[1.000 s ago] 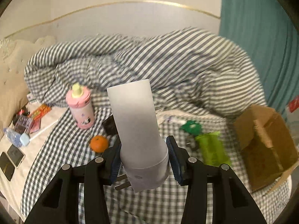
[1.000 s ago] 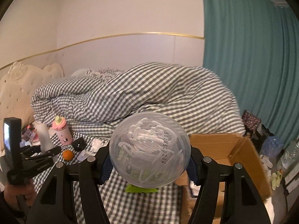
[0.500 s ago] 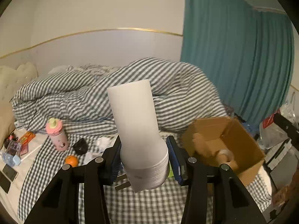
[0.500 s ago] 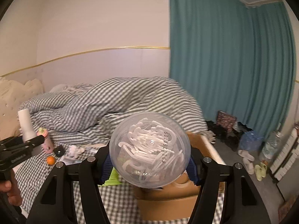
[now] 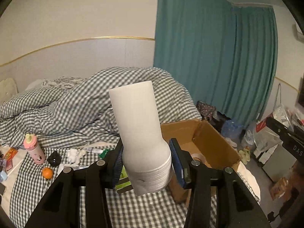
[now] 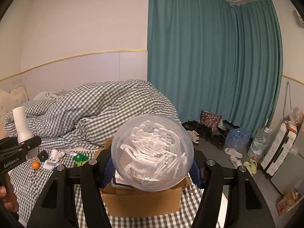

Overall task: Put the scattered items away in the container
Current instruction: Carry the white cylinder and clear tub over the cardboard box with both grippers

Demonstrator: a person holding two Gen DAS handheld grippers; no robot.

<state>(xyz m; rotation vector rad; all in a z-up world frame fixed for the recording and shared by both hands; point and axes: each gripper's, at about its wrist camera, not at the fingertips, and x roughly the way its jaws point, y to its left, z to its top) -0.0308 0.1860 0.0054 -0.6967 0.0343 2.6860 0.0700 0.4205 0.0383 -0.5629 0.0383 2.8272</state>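
My left gripper (image 5: 145, 163) is shut on a white plug-in night light (image 5: 139, 131), its tall cylinder pointing up and its prongs below. To its right on the bed stands the open cardboard box (image 5: 212, 140) with a tape roll (image 5: 199, 156) inside. In the right wrist view my right gripper (image 6: 152, 168) is shut on a clear plastic tub of white floss picks (image 6: 153, 154), held just above the cardboard box (image 6: 142, 202). The left gripper (image 6: 28, 144) with the night light (image 6: 21, 125) shows at the left edge. A pink bottle (image 5: 34, 149), an orange (image 5: 47, 172), a black item (image 5: 54, 158) and white tissue (image 5: 75, 154) lie on the checked sheet.
A bunched checked duvet (image 5: 85, 106) fills the back of the bed. A teal curtain (image 6: 212, 66) hangs behind. Shoes, a pack of water bottles (image 6: 237, 136), slippers and a white suitcase (image 6: 279, 152) crowd the floor at right. A person's hand (image 6: 7, 195) holds the left gripper's handle.
Both grippers have swung right and risen with their loads; the box has come from the right edge to just beside the night light and under the tub. The scattered items have slid left.
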